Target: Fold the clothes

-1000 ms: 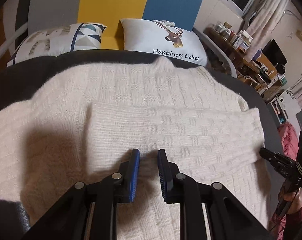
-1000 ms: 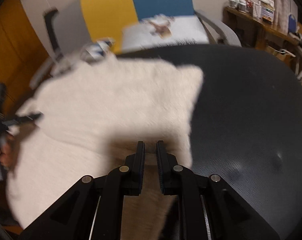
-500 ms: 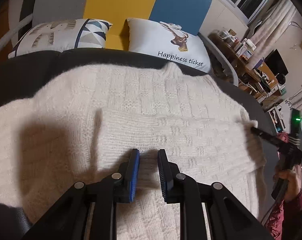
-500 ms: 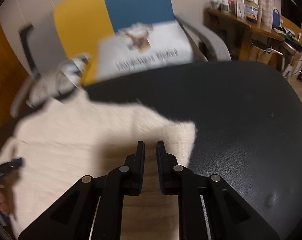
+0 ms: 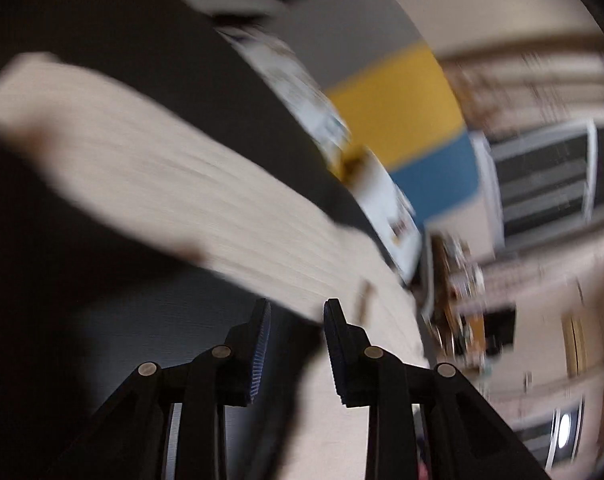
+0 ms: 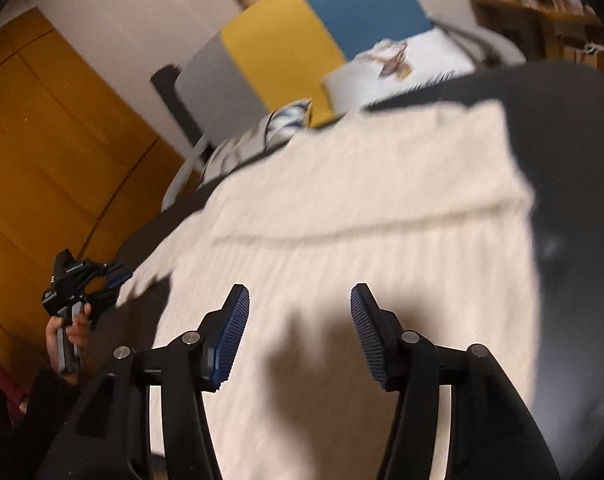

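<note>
Tongs both just opened, empty, above cream knitted sweater (image 6: 361,208) on dark tabletop (image 6: 573,184): regrip loose left sleeve (image 5: 150,160) edge squarely before folding across.

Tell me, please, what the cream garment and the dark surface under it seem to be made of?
The sweater looks like soft knitted wool or acrylic yarn, matte and fuzzy, with faint ribbed rows showing despite the blur. The dark surface looks like black leather or vinyl: smooth, faintly grained, with a soft sheen and a dimple. Neither is certain.
</note>
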`<state>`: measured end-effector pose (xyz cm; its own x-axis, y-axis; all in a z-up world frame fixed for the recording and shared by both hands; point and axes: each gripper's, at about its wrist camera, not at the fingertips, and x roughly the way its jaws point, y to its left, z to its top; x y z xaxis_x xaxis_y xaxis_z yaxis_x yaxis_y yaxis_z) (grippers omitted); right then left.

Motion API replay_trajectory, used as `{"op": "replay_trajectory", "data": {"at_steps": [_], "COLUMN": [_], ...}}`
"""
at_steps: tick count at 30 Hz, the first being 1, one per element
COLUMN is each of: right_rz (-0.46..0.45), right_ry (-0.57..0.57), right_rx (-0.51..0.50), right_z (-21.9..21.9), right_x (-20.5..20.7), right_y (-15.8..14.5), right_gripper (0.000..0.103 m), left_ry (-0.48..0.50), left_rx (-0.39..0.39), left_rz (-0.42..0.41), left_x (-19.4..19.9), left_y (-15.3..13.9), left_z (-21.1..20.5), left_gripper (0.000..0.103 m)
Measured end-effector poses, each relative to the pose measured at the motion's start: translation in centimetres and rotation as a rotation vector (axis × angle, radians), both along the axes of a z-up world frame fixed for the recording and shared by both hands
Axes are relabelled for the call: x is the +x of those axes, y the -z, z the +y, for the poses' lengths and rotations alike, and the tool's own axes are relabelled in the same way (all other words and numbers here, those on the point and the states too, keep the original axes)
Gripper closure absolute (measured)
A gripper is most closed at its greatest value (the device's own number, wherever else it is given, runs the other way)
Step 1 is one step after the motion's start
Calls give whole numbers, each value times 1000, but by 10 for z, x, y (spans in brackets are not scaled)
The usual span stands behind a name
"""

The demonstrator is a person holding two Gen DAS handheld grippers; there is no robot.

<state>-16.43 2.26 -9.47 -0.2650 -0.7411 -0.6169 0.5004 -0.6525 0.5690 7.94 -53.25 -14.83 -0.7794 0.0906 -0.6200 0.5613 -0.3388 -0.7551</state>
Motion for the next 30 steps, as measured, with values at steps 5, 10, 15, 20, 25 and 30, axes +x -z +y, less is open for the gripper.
{"op": "replay_trajectory", "data": {"at_steps": [5,10,15,20,25,30], "right_rz": [-60,-65,-61,-58,-55,-48], "right_ry": [-94,-165,-188,-192,-188,-197], "right_rx": [-8,60,93,118,133,152], "right_z": [-38,-71,-84,-95,-104,-113], "right_x": [34,55,66,68,64,66], "right_y": [4,3,1,-2,-3,-4], "right_gripper": [46,46,46,46,46,46], "left_ry": [-246,-401,-481,-528,-537,-542], "left_rx": [86,186,251,299,307,310], "left_rz": [-41,-19,32,38,57,68], "left_x": [86,122,128,119,107,98], "left_y": [27,55,76,93,99,100], "left_z": [-63,-99,-119,-135,-146,-159], "left_gripper": [75,74,73,73,71,71]}}
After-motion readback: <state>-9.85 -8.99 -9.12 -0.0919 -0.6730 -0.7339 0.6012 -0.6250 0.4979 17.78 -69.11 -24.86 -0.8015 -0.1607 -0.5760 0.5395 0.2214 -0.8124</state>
